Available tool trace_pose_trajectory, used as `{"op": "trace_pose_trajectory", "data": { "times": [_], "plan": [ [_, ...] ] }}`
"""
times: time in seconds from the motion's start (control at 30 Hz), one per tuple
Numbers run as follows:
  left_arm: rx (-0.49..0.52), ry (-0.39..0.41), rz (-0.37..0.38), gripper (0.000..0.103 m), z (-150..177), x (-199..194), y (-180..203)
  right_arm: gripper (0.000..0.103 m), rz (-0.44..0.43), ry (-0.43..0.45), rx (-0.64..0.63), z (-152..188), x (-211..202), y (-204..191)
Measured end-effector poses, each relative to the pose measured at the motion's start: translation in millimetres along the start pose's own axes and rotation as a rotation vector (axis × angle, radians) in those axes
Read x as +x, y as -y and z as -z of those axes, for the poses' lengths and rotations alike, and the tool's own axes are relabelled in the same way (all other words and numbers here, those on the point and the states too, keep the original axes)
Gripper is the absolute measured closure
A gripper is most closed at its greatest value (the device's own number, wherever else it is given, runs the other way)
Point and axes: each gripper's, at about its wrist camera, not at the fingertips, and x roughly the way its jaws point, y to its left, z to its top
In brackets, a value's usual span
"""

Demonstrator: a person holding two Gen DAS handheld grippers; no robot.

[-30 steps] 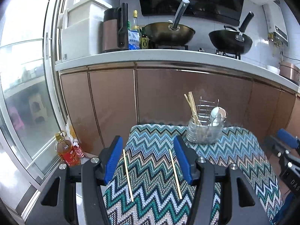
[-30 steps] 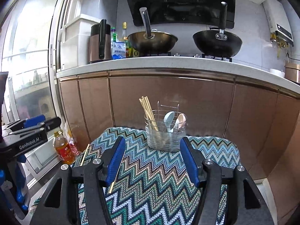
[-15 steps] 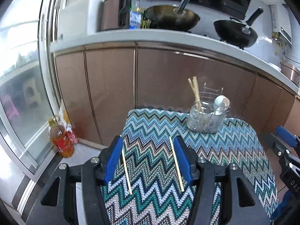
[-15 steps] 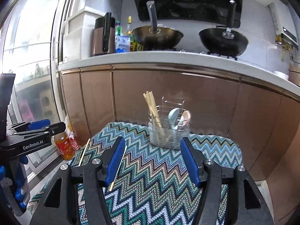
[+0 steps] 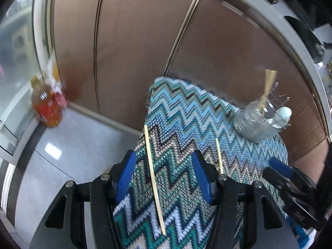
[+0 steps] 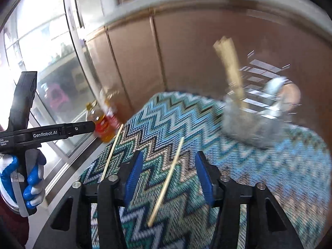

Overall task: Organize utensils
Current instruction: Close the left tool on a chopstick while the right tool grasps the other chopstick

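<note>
Step in hand, as judged: pick up the two loose chopsticks, one per gripper, for transfer to the holder. Begin at the left. The left gripper point(image 5: 164, 178), black-framed with blue pads, has its jaws apart and closing with nothing clamped; the left-hand pale wooden chopstick point(image 5: 154, 181) lies between them on the zigzag-knit blue-green cloth point(image 5: 180, 112), running from 11 o'clock to 5 o'clock. Centre the pads across its mid-length before closing, so it does not pivot when lifted. The second pale wooden chopstick point(image 6: 167, 181) lies between the blue pads of the right gripper point(image 6: 169, 178), slanted from 1 o'clock to 7 o'clock; these jaws are likewise apart and closing, not yet pressing on it. Bring the fingertips down onto the cloth: a thin stick on soft knit may roll or slip under a pad. The clear utensil holder with wire rack point(image 5: 259, 122), already holding upright chopsticks and spoons, stands at 2 o'clock of both grippers, well apart from the loose sticks.
</note>
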Motion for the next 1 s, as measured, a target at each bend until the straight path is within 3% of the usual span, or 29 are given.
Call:
{"op": "trace_pose_trajectory", "data": {
  "times": [0.07, 0.17, 0.3, 0.6, 0.73, 0.87, 1.0],
  "plan": [
    [-0.016, -0.072, 0.042, 0.06, -5.8, 20.9, -6.9, 0.066, -0.017, -0.064, 0.009, -8.4, 31.0, 2.9],
    [-0.025, -0.145, 0.046, 0.067, -10.0, 43.6, -11.4, 0.084, -0.064, -0.182, 0.067, -18.2, 78.1, 16.8],
    [-0.017, -0.2, 0.02, 0.07, -14.3, 65.0, -15.2, 0.086, -0.063, -0.287, 0.114, -24.3, 117.8, 33.1],
    [-0.021, -0.3, -0.004, 0.084, -15.6, 103.9, -21.4, 0.091, -0.071, -0.398, 0.1, -30.2, 150.7, 41.8],
    [-0.017, -0.301, -0.033, 0.085, -15.9, 110.5, -20.5, 0.093, -0.061, -0.422, 0.074, -33.1, 155.5, 39.8],
    [-0.019, -0.291, -0.057, 0.094, -16.6, 109.0, -19.1, 0.095, -0.057, -0.432, 0.074, -36.2, 162.8, 37.0],
    [-0.021, -0.26, -0.047, 0.097, -14.5, 95.0, -17.4, 0.097, -0.054, -0.431, 0.084, -36.4, 162.0, 31.2]
  ]
}}
